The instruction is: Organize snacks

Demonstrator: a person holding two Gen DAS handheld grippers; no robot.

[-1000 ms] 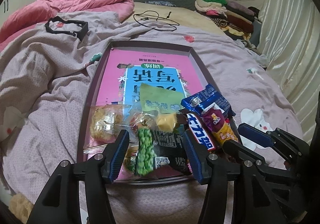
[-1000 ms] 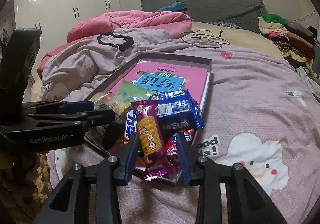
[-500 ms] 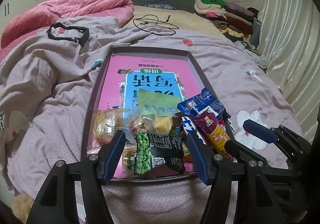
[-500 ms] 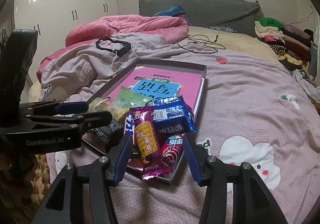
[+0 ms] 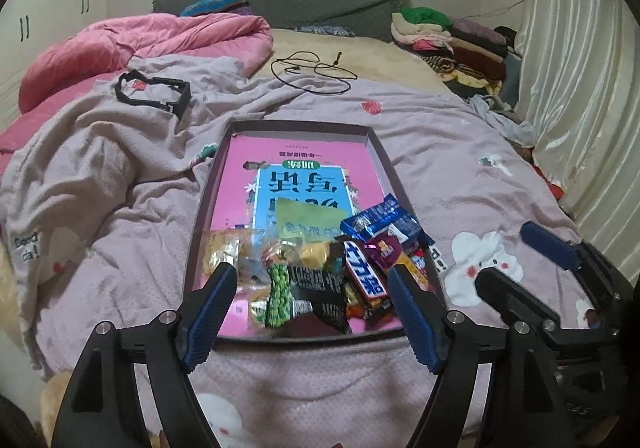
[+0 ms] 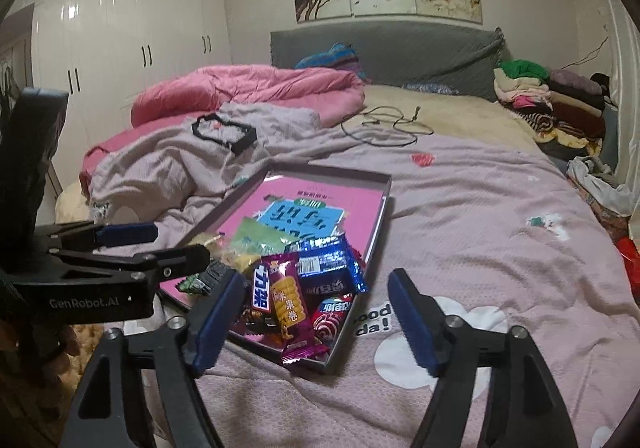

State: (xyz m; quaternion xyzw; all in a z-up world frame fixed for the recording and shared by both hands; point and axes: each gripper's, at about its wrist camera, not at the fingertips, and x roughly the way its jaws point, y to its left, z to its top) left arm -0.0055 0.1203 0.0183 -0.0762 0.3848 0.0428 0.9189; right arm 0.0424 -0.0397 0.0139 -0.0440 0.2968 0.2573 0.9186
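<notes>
The left gripper (image 5: 310, 306) hangs over the near end of the tray (image 5: 376, 151), its jaws opening and nothing pinched between the blue pads; the black-and-green peanut packet (image 5: 308, 292) lies loose in the tray just ahead of them. To its right the right gripper (image 6: 316, 314) is likewise released, jaws opening, with the purple wafer-roll packet (image 6: 288, 304) lying free between and just beyond its fingers, one end hanging over the tray's near rim.

All the snacks sit heaped at the tray's near end. Beside the peanut packet, toward the right gripper, lies a blue-and-white chocolate bar (image 5: 365, 274), then shiny blue packets (image 5: 380, 217) and a red swirl-printed sweet (image 6: 330, 322). Ahead and left of the left gripper are a clear bag of pale biscuits (image 5: 222, 250), a small yellow piece (image 5: 314, 254) and a flat green sachet (image 5: 308, 217). The lower packets are buried under the upper ones, so their labels are mostly covered; an orange wrapper under the chocolate bar is possibly another sweet, though too little shows to be sure.

The tray's far half is bare, showing a pink and blue printed sheet (image 5: 296, 175). It rests on a mauve blanket (image 5: 440, 151). Farther off lie a black frame (image 5: 152, 93), a coiled cable (image 5: 312, 71) and a pink duvet (image 5: 160, 43). Both grippers' handles are cut off by the picture edge.
</notes>
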